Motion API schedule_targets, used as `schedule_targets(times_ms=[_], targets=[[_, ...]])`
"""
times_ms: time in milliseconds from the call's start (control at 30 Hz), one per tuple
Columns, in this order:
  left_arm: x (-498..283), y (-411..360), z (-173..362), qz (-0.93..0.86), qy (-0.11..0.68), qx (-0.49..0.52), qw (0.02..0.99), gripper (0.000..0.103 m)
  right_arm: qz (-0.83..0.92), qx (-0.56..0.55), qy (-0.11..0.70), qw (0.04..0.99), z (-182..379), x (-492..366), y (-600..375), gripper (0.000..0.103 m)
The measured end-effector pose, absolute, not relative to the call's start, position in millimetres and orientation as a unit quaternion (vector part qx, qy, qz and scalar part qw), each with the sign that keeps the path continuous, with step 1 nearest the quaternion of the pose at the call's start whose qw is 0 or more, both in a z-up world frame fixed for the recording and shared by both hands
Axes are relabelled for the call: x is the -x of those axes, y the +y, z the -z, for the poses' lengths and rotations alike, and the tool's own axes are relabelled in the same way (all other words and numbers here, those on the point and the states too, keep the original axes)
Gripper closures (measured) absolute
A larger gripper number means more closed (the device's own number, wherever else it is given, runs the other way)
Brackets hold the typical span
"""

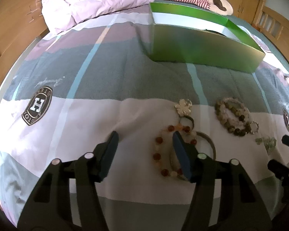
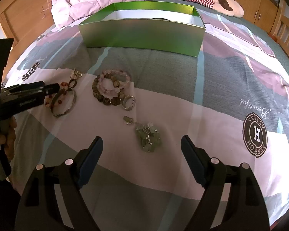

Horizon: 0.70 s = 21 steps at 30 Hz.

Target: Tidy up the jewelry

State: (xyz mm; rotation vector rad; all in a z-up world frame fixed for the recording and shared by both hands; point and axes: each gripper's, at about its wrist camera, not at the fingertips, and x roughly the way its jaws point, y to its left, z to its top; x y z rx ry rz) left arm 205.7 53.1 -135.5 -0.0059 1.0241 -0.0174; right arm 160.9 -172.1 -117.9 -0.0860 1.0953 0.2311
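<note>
Lying loose on the patterned bedspread (image 2: 212, 100), grouped near the bed's front edge within reach of both tools: one bracelet of red and pale beads (image 1: 163, 150); one metal bangle (image 2: 64, 104) overlapping it; one flower-shaped ornament on a dark ring (image 1: 183, 107); a stack of brown and pink bead bracelets (image 2: 110, 88); one small crystal ring (image 2: 128, 102) touching that stack; one pale green charm cluster (image 2: 148, 137). Receptacle: green box (image 2: 142, 35), lid off, white lining showing, set farther back on the bed, apparently the intended store; what lies inside it cannot be made out. Left gripper (image 1: 144, 150): tongs spread, empty, low over the red bead bracelet, one finger (image 1: 181, 154) lying across the loop, probably lining up to pinch the strand. Right gripper (image 2: 141, 154): tongs spread wide, empty, held just short of the green cluster, which sits between the finger lines, seemingly the next pick.
</note>
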Motion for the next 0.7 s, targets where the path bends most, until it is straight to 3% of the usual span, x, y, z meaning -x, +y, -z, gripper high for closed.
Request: schedule_targets(times_ms=[600,633,700], targets=[[-210.4,41.9,149.2,0.023,0.509,-0.026,0.860,0.050,-0.105,0.052,0.521,0.846,126.9,-164.5,-170.5,0.022],[-210.5,41.7,149.3,0.023,0.508,-0.026,0.861,0.051,-0.105,0.052,0.519,0.847,127.3,-164.5,-170.4,0.022],[-210.2,41.7,148.9,0.023,0.506,-0.027,0.862,0.063,-0.102,0.054,0.518,0.848,129.4,-164.8,-170.3,0.022]])
